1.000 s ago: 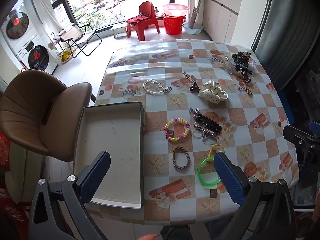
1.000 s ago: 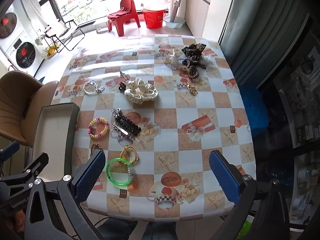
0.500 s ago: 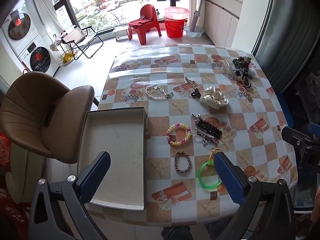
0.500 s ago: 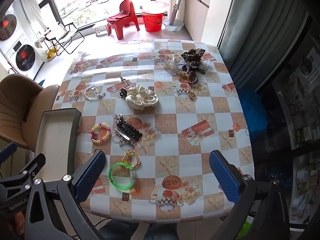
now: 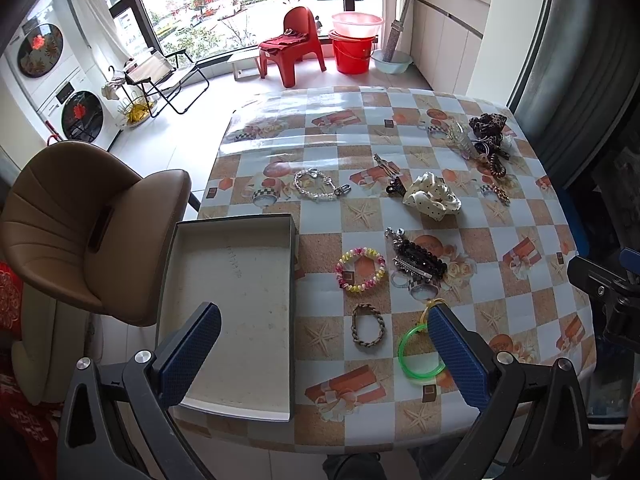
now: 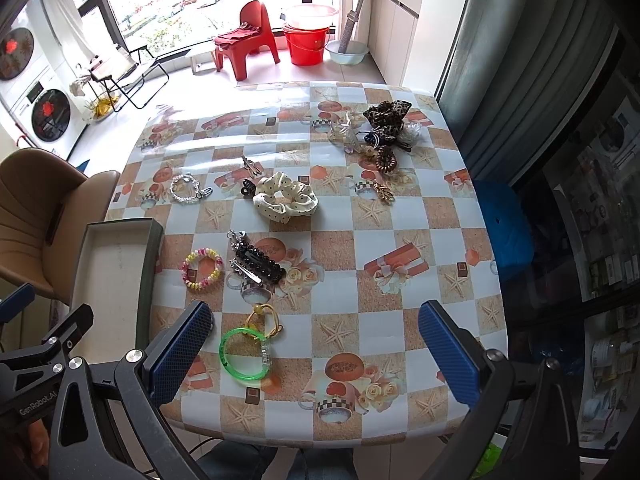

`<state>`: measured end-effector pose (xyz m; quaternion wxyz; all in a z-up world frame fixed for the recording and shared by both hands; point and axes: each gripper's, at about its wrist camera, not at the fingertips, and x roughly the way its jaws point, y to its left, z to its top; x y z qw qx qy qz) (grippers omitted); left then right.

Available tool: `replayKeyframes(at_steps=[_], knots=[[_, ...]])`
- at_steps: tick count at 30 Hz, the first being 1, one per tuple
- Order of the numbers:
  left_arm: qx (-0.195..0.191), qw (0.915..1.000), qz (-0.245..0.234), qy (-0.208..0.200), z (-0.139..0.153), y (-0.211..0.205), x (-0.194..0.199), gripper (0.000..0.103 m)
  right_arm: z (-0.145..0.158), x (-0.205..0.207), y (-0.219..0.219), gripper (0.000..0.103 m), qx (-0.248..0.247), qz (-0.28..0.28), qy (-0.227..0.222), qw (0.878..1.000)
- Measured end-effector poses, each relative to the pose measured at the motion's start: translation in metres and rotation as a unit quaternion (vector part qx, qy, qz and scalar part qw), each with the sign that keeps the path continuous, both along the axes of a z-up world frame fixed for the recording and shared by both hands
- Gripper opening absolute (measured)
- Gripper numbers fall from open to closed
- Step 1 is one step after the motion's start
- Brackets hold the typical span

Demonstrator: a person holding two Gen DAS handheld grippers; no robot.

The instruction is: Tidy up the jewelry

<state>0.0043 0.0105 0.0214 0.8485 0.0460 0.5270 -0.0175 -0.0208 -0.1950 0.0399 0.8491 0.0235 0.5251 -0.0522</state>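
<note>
An empty grey tray (image 5: 232, 300) (image 6: 112, 276) lies at the table's left edge. To its right lie a pink-and-yellow bead bracelet (image 5: 361, 270) (image 6: 203, 268), a braided bracelet (image 5: 368, 331), a green bangle (image 5: 420, 354) (image 6: 244, 354), black hair clips (image 5: 418, 264) (image 6: 258, 264), a cream scrunchie (image 5: 431, 200) (image 6: 286, 200) and a silver bracelet (image 5: 316, 186) (image 6: 186, 190). My left gripper (image 5: 324, 354) hangs open above the near edge, between tray and bangle. My right gripper (image 6: 314, 354) is open too, high over the near side, holding nothing.
A pile of scrunchies and clips (image 5: 486, 136) (image 6: 384, 128) sits at the far right corner. A brown chair (image 5: 84, 232) stands left of the table (image 6: 400, 240). A blue stool (image 6: 504, 232) is at the right. Red chair and buckets stand beyond.
Both views have pulled back and up from the table, so the jewelry looks smaller and farther. Nothing on the table has moved; both grippers stay open.
</note>
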Motion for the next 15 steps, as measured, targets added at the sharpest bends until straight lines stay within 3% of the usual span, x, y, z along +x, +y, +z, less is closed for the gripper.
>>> replayKeyframes(at_steps=[15], knots=[[0.001, 1.0000, 0.000, 0.001, 0.0000, 0.0002, 0.0007, 0.103, 0.0006, 0.0011, 0.0011, 0.103, 0.000, 0.000, -0.001, 1.000]])
